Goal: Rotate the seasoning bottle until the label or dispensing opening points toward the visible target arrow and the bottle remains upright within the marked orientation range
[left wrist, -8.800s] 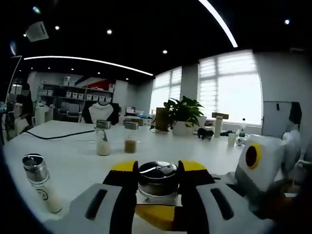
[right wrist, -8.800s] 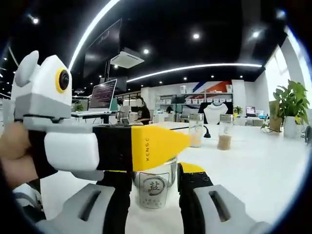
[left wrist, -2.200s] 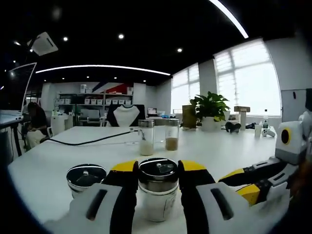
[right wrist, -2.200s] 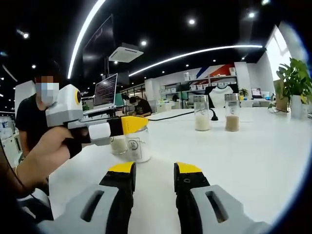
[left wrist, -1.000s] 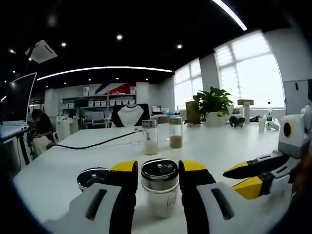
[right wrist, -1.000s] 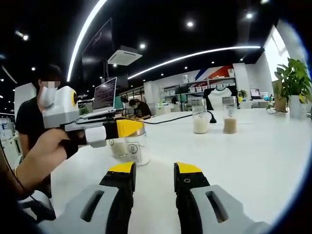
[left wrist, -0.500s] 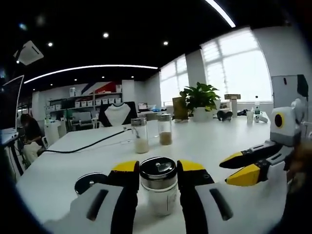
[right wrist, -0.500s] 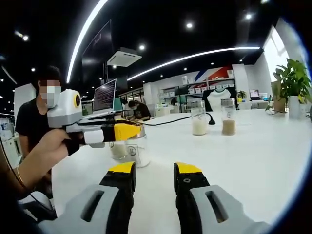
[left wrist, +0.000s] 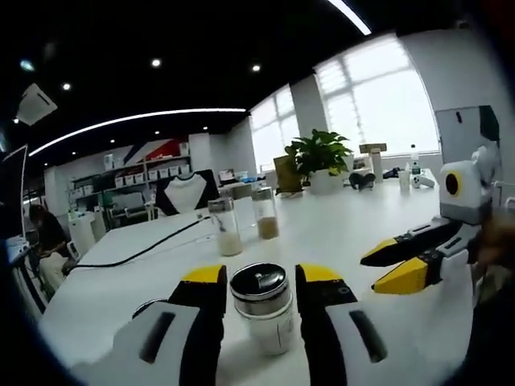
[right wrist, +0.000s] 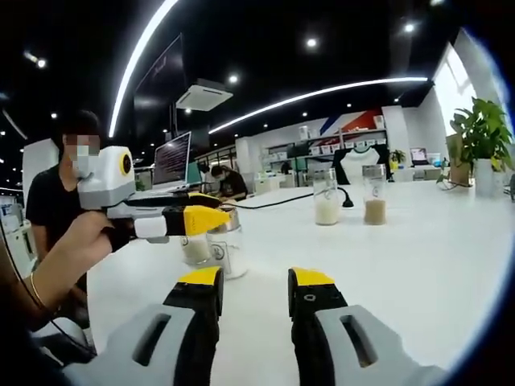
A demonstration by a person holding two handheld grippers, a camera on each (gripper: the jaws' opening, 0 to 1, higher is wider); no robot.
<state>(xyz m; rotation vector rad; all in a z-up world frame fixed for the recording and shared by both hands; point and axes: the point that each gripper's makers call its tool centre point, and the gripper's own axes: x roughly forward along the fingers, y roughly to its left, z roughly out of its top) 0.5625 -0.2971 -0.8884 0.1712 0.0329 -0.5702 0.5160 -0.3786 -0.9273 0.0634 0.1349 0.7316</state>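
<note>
Since half a second ago, left gripper backed off a touch; seasoning bottle sits upright on the counter between my fingers, spread, not clamped, small gaps each side. Second jar just beside the bottle, behind it. Right gripper well off to the bottle's right, fingers apart, holding nothing. Two tall jars beyond the bottle.

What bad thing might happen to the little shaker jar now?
The seasoning bottle stands between the left gripper jaws, so a crooked twist might tip it over. Another jar stands right beside it and could get bumped. The right gripper is open and holding nothing, so it would not steady the bottle.
</note>
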